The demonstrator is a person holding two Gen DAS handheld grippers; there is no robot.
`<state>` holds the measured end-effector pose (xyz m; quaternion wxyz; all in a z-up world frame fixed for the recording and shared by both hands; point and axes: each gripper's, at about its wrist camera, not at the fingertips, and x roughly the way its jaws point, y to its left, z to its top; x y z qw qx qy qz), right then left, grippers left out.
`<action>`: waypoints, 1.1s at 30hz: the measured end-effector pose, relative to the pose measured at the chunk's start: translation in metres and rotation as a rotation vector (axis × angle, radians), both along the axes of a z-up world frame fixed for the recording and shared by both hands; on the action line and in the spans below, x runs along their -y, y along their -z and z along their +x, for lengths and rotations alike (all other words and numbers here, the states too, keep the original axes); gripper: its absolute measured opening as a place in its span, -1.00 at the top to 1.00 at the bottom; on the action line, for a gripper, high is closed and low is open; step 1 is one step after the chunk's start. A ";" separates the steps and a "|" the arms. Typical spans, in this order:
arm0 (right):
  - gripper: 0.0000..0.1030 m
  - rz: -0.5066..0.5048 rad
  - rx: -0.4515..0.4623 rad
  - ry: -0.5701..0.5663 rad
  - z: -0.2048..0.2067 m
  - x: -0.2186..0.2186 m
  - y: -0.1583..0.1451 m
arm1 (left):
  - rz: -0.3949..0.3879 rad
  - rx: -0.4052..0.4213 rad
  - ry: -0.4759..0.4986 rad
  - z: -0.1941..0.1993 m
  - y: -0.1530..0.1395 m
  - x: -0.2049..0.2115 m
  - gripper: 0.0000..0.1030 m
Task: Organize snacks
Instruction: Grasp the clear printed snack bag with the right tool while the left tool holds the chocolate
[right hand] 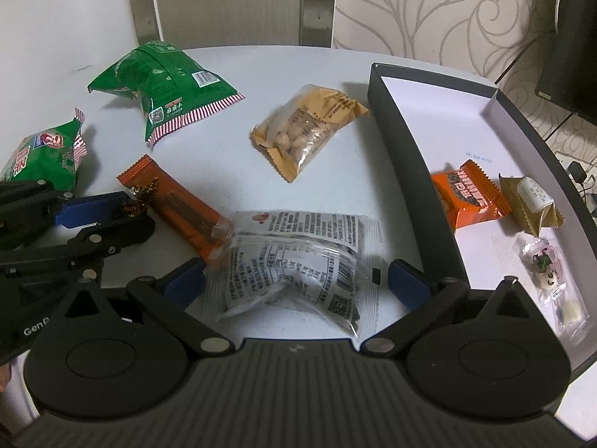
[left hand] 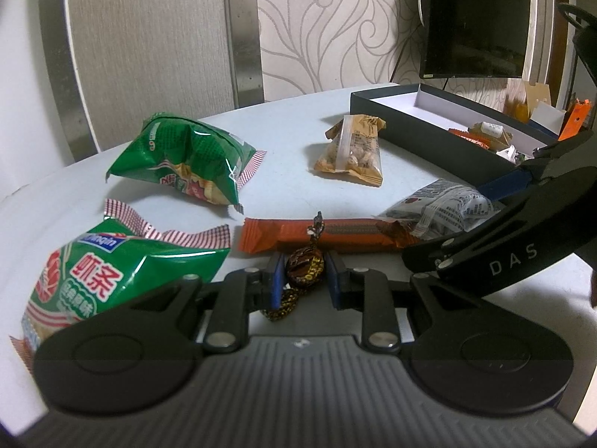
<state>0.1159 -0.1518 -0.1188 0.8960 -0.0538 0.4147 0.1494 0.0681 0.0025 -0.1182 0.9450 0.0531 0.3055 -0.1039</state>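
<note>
My left gripper (left hand: pixel 304 261) is shut on a small brown-and-gold wrapped candy (left hand: pixel 303 266), held just above the white table; it also shows at the left of the right wrist view as the left gripper (right hand: pixel 127 207). My right gripper (right hand: pixel 296 276) is open, its blue pads wide on either side of a clear packet with black print (right hand: pixel 294 261) lying on the table. An orange bar (right hand: pixel 186 211) lies between the two grippers. A dark box with a white inside (right hand: pixel 403 171) stands to the right and holds an orange packet (right hand: pixel 468 196), a gold packet (right hand: pixel 531 201) and a clear candy packet (right hand: pixel 556 276).
Two green crisp bags (left hand: pixel 186 156) (left hand: pixel 112 272) lie on the left of the round table. A tan nut packet (left hand: pixel 352 153) sits mid-table beside the box. A dark monitor (left hand: pixel 474 18) stands behind the box against a patterned wall.
</note>
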 end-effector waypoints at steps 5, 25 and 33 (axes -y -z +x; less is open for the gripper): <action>-1.00 -0.002 -0.013 -0.012 0.000 0.000 -0.001 | 0.004 0.001 0.001 0.000 0.000 0.000 0.47; -0.61 0.017 0.041 -0.001 -0.011 0.003 -0.010 | 0.008 0.003 0.001 -0.001 0.000 0.001 0.46; -0.43 0.053 0.052 -0.011 -0.022 0.003 -0.018 | 0.010 0.004 0.003 -0.001 0.000 0.001 0.47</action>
